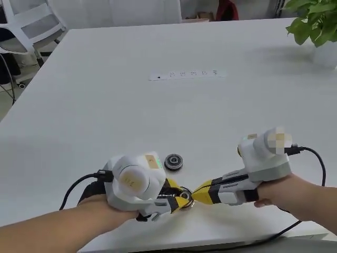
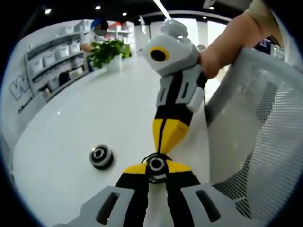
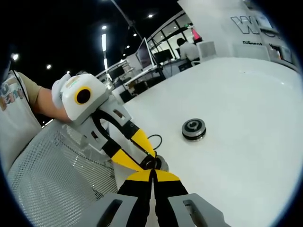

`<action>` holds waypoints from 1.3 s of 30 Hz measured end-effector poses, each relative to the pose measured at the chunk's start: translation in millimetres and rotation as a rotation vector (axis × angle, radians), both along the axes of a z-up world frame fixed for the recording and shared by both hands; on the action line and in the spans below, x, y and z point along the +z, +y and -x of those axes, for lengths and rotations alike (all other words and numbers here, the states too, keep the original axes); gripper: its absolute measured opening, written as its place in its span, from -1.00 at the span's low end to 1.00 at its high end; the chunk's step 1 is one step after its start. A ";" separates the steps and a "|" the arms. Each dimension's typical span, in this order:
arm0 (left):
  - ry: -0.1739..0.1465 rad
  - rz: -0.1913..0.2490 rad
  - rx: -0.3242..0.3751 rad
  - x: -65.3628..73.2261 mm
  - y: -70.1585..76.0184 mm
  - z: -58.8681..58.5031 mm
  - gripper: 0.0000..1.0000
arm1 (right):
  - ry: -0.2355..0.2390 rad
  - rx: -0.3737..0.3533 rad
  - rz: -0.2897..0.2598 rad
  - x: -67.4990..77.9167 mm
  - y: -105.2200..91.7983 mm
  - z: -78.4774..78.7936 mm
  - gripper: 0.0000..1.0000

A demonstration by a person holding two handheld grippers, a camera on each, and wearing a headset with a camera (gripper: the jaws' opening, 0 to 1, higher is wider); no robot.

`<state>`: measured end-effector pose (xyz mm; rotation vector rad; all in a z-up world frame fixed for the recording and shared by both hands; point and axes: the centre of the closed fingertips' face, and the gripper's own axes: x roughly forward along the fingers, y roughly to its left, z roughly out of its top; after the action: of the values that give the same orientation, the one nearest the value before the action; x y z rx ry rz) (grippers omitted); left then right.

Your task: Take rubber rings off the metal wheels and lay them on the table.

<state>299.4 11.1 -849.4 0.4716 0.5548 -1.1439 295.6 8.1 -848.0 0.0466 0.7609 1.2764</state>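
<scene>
A small metal wheel [image 1: 185,196] with a black rubber ring is held just above the white table [image 1: 158,116] near its front edge. My left gripper [image 1: 179,200] is shut on this wheel [image 2: 156,165], one yellow-tipped jaw on each side. My right gripper [image 1: 195,193] meets it from the right, its jaws pressed together at the wheel's rim, where the ring [image 3: 150,163] sits. In the left gripper view the right gripper [image 2: 163,150] comes down from above. A second wheel [image 1: 174,162] with its black ring lies flat on the table just beyond.
A flush socket strip [image 1: 187,74] is set in the table's middle. A potted plant [image 1: 315,23] stands at the far right corner. A white chair [image 1: 31,26] stands at the far left, and a mesh chair back [image 2: 255,132] is close behind. Cables trail over the front edge.
</scene>
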 end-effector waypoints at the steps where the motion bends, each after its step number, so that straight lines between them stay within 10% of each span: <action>1: 0.003 0.000 0.001 0.0 0.0 0.0 -0.72 | -0.001 0.001 0.001 0.0 0.0 0.1 -1.00; 39: 0.026 0.126 0.003 45.6 15.7 11.6 -0.15 | -0.004 -0.011 -0.007 3.9 -1.1 -1.3 -1.00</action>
<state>287.8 26.7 -803.8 0.3475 0.5028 -1.1757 296.8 6.9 -844.1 0.0537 0.7515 1.2681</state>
